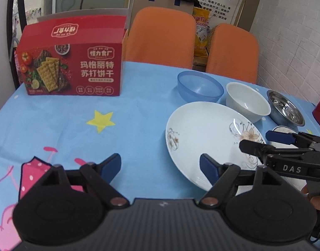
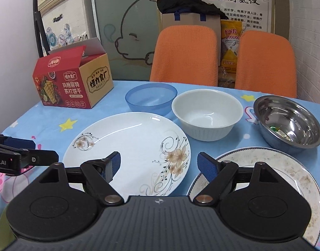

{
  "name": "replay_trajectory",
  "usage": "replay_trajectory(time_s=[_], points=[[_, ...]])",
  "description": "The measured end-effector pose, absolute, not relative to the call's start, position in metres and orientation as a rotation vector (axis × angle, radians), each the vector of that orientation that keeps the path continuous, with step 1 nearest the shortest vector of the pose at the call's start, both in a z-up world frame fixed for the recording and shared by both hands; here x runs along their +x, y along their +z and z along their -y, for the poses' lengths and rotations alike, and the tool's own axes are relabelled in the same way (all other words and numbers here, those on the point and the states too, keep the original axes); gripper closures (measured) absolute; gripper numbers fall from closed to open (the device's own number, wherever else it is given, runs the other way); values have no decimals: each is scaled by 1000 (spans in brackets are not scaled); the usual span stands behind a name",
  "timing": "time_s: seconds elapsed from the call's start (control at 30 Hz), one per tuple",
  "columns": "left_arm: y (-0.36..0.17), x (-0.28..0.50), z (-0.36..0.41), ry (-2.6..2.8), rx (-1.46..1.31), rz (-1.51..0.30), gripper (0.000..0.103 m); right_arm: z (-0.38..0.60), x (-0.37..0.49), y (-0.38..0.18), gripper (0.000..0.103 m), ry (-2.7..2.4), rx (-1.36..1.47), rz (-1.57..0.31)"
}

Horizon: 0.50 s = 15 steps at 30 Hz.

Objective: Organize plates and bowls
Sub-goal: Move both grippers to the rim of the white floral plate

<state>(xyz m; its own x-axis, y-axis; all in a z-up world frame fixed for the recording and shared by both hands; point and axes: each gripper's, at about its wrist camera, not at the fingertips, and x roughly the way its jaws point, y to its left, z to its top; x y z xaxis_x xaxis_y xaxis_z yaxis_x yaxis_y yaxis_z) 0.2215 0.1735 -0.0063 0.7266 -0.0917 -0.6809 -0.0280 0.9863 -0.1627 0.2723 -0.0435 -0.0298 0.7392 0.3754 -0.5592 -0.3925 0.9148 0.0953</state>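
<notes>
**Table and what rests on it**

My table (image 2: 45,123), under a blue star-print cloth, carries a red box (image 2: 70,81) at far left, three bowls in a row – blue (image 2: 150,98), white (image 2: 207,114), steel (image 2: 287,121) – and, nearer me, a floral plate (image 2: 128,144) beside a speckled plate (image 2: 285,167).

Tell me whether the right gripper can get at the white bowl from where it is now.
Probably yes. The right gripper is open and empty, and the white bowl stands ahead of it with only the flowered plate's low rim between.

Floral plate (image 2: 128,144) beside soiled plate (image 2: 264,173); blue bowl (image 2: 150,98), white bowl (image 2: 207,115), steel bowl (image 2: 287,123) behind, upright.
</notes>
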Motion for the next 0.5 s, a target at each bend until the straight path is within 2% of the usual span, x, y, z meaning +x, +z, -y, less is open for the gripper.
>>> replay_trajectory(time_s=[0.17, 0.5], points=[[-8, 234, -184, -26, -180, -763, 25, 34, 294, -42, 0, 442, -41, -677], [-14, 240, -191, -14, -200, -771, 25, 10, 291, -36, 0, 488, -44, -641]])
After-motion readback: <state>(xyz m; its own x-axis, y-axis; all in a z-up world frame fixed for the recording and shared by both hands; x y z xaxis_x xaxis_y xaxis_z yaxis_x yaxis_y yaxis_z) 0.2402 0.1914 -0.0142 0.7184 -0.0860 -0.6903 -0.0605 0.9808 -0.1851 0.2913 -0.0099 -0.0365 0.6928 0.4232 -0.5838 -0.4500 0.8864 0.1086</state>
